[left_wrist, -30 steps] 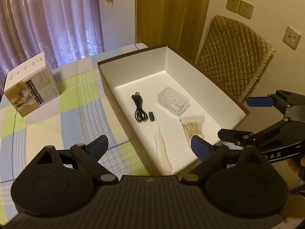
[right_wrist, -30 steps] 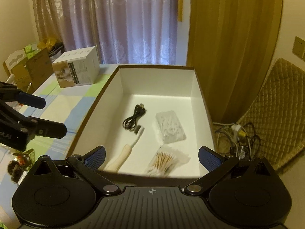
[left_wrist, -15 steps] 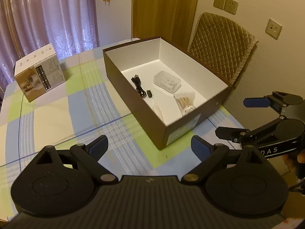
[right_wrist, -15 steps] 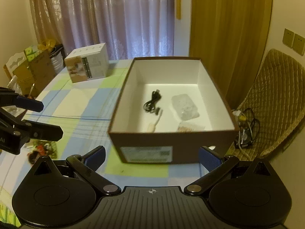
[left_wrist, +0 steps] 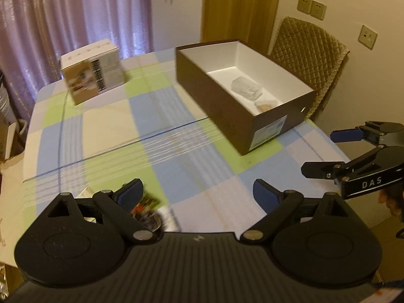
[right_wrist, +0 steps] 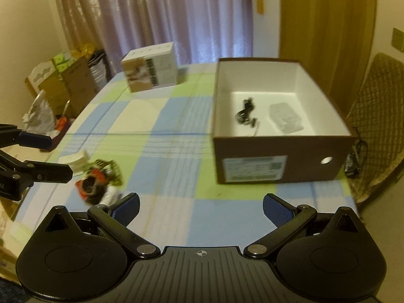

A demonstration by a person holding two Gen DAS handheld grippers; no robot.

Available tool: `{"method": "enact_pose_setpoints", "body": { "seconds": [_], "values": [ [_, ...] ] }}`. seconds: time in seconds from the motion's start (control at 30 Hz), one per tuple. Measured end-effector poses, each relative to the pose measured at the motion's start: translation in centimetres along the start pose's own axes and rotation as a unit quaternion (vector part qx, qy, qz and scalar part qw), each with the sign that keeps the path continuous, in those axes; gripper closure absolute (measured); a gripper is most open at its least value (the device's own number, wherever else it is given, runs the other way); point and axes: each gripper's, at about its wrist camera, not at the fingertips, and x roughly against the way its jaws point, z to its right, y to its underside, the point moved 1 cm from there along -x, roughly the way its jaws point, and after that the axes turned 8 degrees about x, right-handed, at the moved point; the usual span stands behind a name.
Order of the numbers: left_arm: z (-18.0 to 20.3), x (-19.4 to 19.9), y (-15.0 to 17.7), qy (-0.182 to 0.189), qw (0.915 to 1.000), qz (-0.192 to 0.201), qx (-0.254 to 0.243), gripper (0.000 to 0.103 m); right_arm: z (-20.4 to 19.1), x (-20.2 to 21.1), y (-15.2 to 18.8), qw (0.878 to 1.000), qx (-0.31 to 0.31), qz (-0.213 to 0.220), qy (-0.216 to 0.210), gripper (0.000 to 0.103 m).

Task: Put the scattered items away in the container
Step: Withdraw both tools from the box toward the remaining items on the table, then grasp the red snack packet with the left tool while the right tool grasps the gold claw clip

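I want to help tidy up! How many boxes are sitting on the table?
2. The open brown box stands on the table's right side with things inside. The closed printed box sits at the far end near the curtain. More boxes sit off the table.

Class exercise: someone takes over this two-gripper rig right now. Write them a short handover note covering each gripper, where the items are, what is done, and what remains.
Left gripper: open, empty, above the table's near edge.
Right gripper: open, empty, facing the brown box.
Done: black cable, clear plastic case and cotton swabs lie in the box.
Left: a blurred colourful item and a white piece lie on the checked tablecloth near the left gripper. The white carton stands at the far side; unclear whether it belongs.
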Motion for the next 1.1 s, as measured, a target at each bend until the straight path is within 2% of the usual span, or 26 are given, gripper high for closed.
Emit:
{"method": "enact_pose_setpoints", "body": {
  "seconds": [0.3,0.57,0.9,1.03,1.1],
  "values": [
    [-4.8,2.5,3.3,-0.023,0.9996,0.009,0.016,0.011,-4.7,-1.8,0.1,0.998,0.031,-0.017,-0.042,0.002],
    [-8.1,2.6,5.4,-0.048,0.9983,0.011,0.030,0.013,-7.7,-4.7,0.1,0.995,0.043,-0.031,-0.082,0.002],
    [-10.4,-0.3,6.6,-0.060,0.9981,-0.002,0.017,0.025,-8.6,-7.7,-0.4,0.994,0.048,-0.042,-0.089,0.002],
    [-11.0,-2.9,6.8,-0.060,0.9981,-0.018,-0.001,0.037,-7.9,-8.3,-0.6,0.994,0.038,-0.047,-0.087,0.002],
    [-11.4,-4.2,6.8,-0.058,0.9979,-0.029,-0.008,0.039,-7.5,-8.6,-0.6,0.995,0.032,-0.050,-0.082,0.002]
  ]
}}
